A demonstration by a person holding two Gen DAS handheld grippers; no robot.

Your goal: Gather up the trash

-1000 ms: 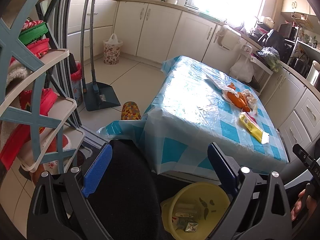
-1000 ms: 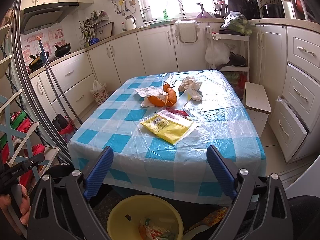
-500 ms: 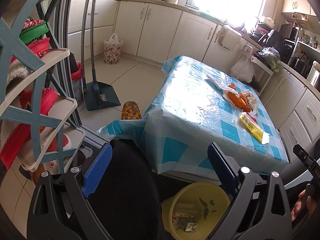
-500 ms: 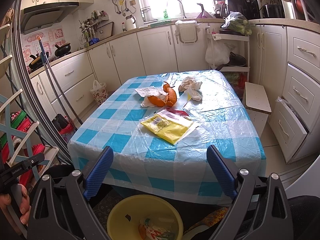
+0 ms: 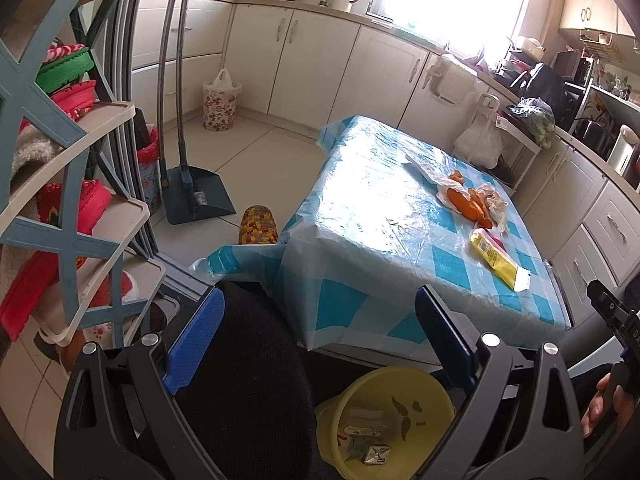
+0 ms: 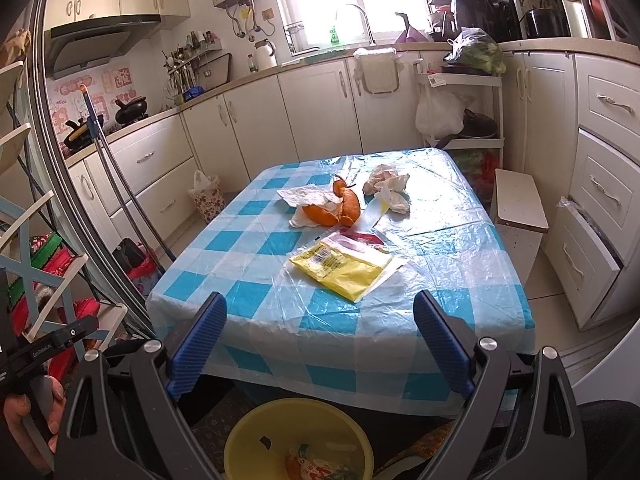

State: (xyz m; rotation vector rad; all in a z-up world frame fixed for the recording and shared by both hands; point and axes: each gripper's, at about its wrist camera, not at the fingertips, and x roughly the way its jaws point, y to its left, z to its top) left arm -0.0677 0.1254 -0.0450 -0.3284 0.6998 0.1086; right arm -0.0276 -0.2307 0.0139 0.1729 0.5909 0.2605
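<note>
Both claws sit wide apart, gripping nothing: left gripper (image 5: 316, 332), right gripper (image 6: 320, 340). Only the left view catches the dustpan (image 5: 198, 194). Yellow bin (image 6: 298, 440) sits below the table edge; yellow wrapper (image 6: 346, 266), orange peels (image 6: 334, 210) and crumpled tissue (image 6: 390, 190) lie farther out on the checkered tablecloth (image 6: 224, 240).

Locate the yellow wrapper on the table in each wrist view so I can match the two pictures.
Left wrist: the yellow wrapper lies at centre right, near the table's right edge, seen edge-on.
Right wrist: the yellow wrapper lies at centre, flat on the checked cloth, ahead of the open right gripper.
Shared landmark: the orange peels, just beyond the wrapper in both views.
</note>
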